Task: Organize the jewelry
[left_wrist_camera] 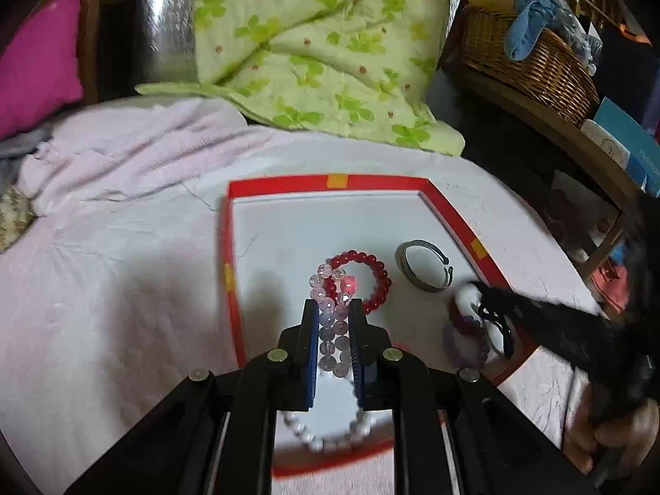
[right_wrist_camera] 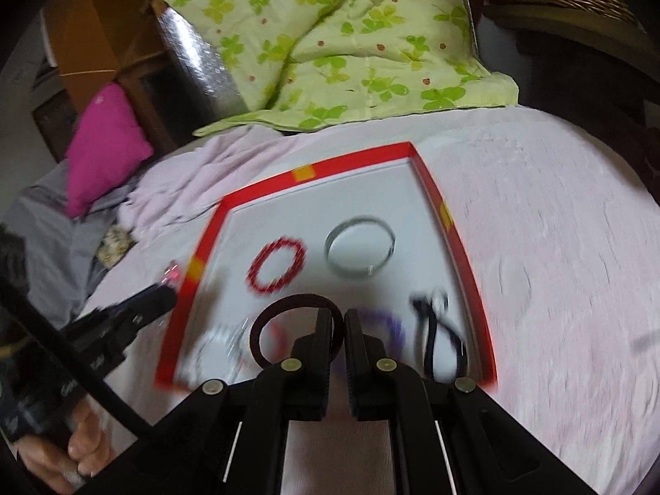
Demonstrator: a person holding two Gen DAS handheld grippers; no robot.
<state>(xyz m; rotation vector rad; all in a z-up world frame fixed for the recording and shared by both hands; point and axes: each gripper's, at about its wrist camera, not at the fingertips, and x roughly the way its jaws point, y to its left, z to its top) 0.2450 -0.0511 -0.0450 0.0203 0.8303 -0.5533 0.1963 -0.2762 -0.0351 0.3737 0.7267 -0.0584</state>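
Note:
A red-rimmed white tray (left_wrist_camera: 284, 183) (right_wrist_camera: 350, 159) lies on the pink bedspread. In it lie a red bead bracelet (left_wrist_camera: 377, 266) (right_wrist_camera: 276, 266), a silver bangle (left_wrist_camera: 425, 266) (right_wrist_camera: 359, 251), a purple bead bracelet (left_wrist_camera: 464, 346) (right_wrist_camera: 390, 326), a black-and-white piece (left_wrist_camera: 491, 317) (right_wrist_camera: 437, 326) and a white bead bracelet (left_wrist_camera: 330, 437). My left gripper (left_wrist_camera: 334, 309) is shut on a clear pink bead bracelet (left_wrist_camera: 330, 301), held above the tray. My right gripper (right_wrist_camera: 338, 315) is shut on a dark maroon ring bracelet (right_wrist_camera: 264, 321) over the tray's near edge.
A green clover-print quilt (left_wrist_camera: 321, 41) (right_wrist_camera: 346, 41) lies behind the tray. A magenta pillow (left_wrist_camera: 37, 62) (right_wrist_camera: 103, 144) is at the left. A wicker basket (left_wrist_camera: 532, 66) sits on a wooden shelf at the right. The pink bedspread (right_wrist_camera: 557, 227) surrounds the tray.

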